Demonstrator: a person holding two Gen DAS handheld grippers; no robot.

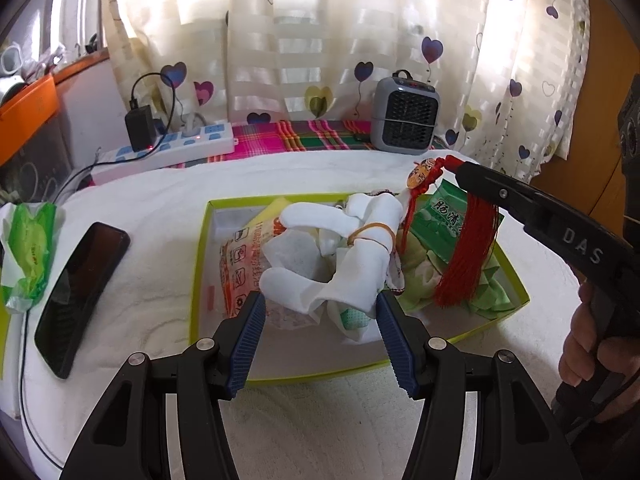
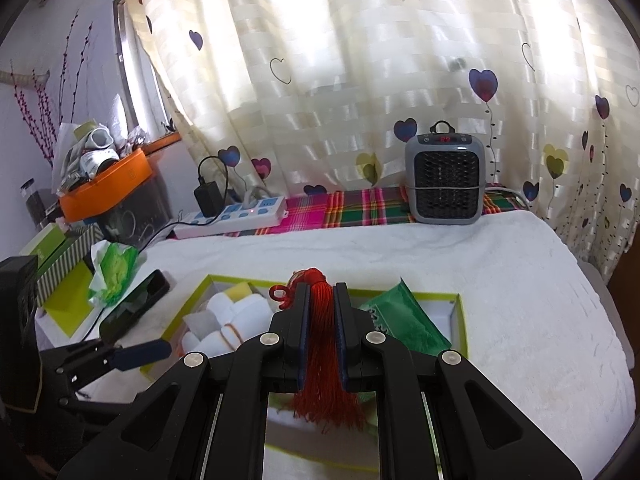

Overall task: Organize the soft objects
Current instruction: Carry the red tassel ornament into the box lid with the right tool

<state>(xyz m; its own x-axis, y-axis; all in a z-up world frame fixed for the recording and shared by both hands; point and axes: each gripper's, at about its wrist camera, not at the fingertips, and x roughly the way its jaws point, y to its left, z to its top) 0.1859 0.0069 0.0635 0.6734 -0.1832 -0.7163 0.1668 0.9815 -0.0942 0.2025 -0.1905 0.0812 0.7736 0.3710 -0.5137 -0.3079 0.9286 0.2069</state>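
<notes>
Right gripper [image 2: 321, 300] pinches a red tassel [image 2: 326, 380] above the box [image 1: 200, 248]; left gripper [image 1: 320, 320] gapes empty at six o'clock. Dangling threads may snag on socks [image 1: 360, 240].

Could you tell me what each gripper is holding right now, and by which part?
The right gripper pinches the red tassel ornament near the top of its fringe, below the knot. The left gripper is open, holding nothing.
</notes>
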